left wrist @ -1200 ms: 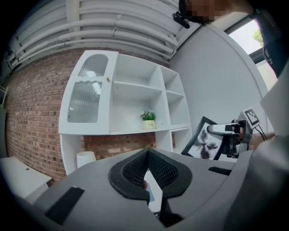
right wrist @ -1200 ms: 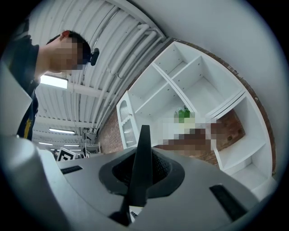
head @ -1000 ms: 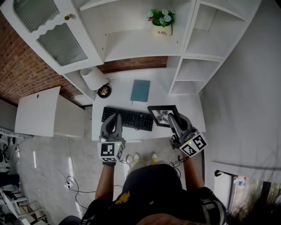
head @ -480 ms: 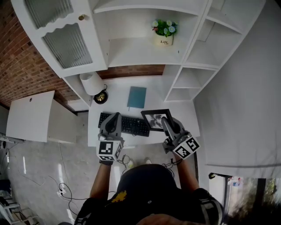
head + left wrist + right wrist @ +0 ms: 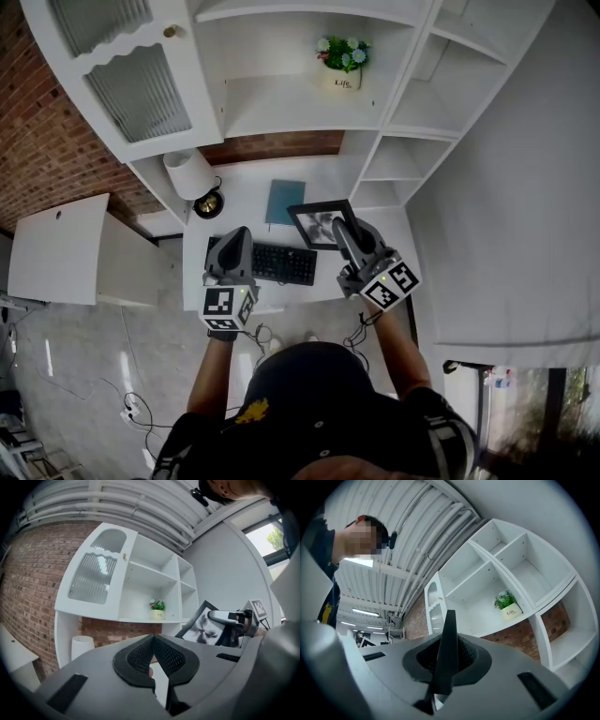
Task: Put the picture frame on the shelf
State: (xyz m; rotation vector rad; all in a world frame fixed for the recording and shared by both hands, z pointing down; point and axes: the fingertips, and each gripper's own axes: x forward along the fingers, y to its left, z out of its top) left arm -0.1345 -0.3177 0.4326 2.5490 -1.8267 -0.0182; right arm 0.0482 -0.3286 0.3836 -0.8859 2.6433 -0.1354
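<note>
Picture frame (image 5: pixel 317 225) hangs clear above the desk (image 5: pixel 380 225), clamped at its right-hand edge in the closed right gripper (image 5: pixel 339 227), just past the keyboard (image 5: pixel 272 262). The left gripper (image 5: pixel 236 236) hovers alongside, jaws together on nothing. On the shelf (image 5: pixel 272 117) ahead, bare board lies left of the potted plant (image 5: pixel 341 58). The left gripper view shows the frame's printed face; the right gripper view sees it only edge-on.

1. From the head view I see bright, even light on the white shelf (image 5: pixel 291 103), with soft shadows.
2. Pale glare streaks the floor (image 5: pixel 84 337).
3. Both gripper views bow strongly, their corners are black and the near foreground is blurred.
4. Ceiling strip lights (image 5: pixel 365 612) and a window (image 5: pixel 276 534) glow brightest.
</note>
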